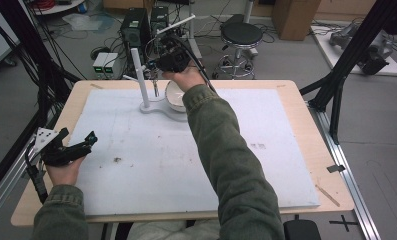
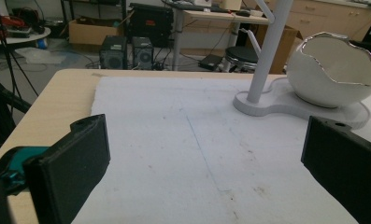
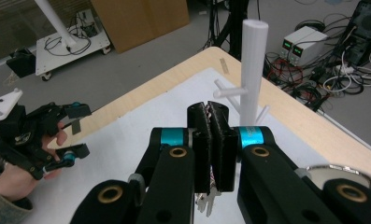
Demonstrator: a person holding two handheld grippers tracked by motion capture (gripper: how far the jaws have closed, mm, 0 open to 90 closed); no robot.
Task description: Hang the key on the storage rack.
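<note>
R gripper (image 3: 213, 140), jaws pinched tight on small metal keys (image 3: 206, 201) dangling below, sits centre frame by white pegged plastic stand (image 3: 253, 70), likely to hang them. L gripper (image 2: 202, 163) wide open, empty, parked.

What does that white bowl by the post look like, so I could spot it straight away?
Start at the white mat covering the table, then find the tall white peg post near its far edge. The bowl sits on that post's flat base, round and glossy white, with a jagged, silver-edged rim like a cracked eggshell.
</note>
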